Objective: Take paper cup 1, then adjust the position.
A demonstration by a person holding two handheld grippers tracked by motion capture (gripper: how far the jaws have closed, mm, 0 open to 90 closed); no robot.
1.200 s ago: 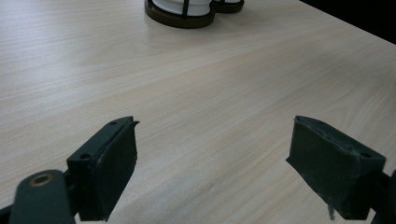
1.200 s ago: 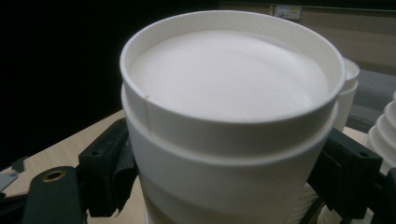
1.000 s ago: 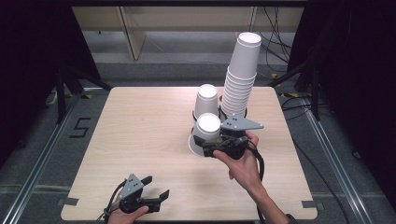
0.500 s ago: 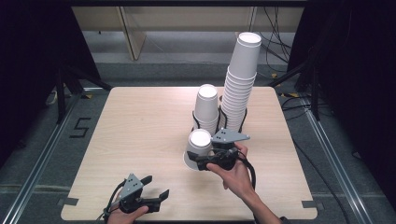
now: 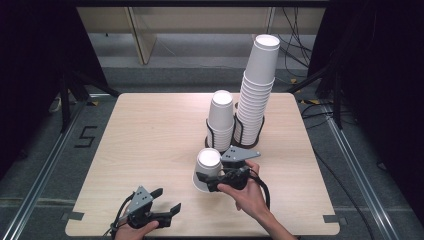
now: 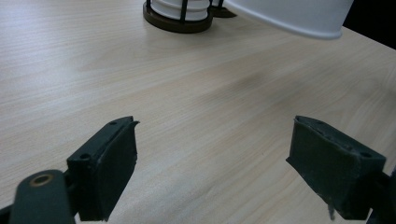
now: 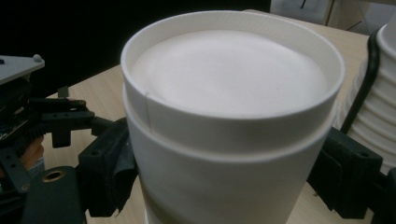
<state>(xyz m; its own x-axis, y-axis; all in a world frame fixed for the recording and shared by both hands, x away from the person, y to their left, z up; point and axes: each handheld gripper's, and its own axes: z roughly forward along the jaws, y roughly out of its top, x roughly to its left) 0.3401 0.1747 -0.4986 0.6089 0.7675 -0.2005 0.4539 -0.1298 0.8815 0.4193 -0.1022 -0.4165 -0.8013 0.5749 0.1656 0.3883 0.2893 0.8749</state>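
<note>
near the table's middle we find the right gripper pinching an upturned cup, not yet set down; left gripper spread, idle; stacks remain behind.

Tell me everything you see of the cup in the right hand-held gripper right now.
The cup is plain white, paper by its look, held upside down so its recessed base with a raised rim faces up. In the right gripper view it seems to be two cups nested, a step showing below the rim. The right hand-held gripper clamps its sides between black pads. It sits low over the wooden table, in front of the short stack; contact with the table is unclear.
</note>
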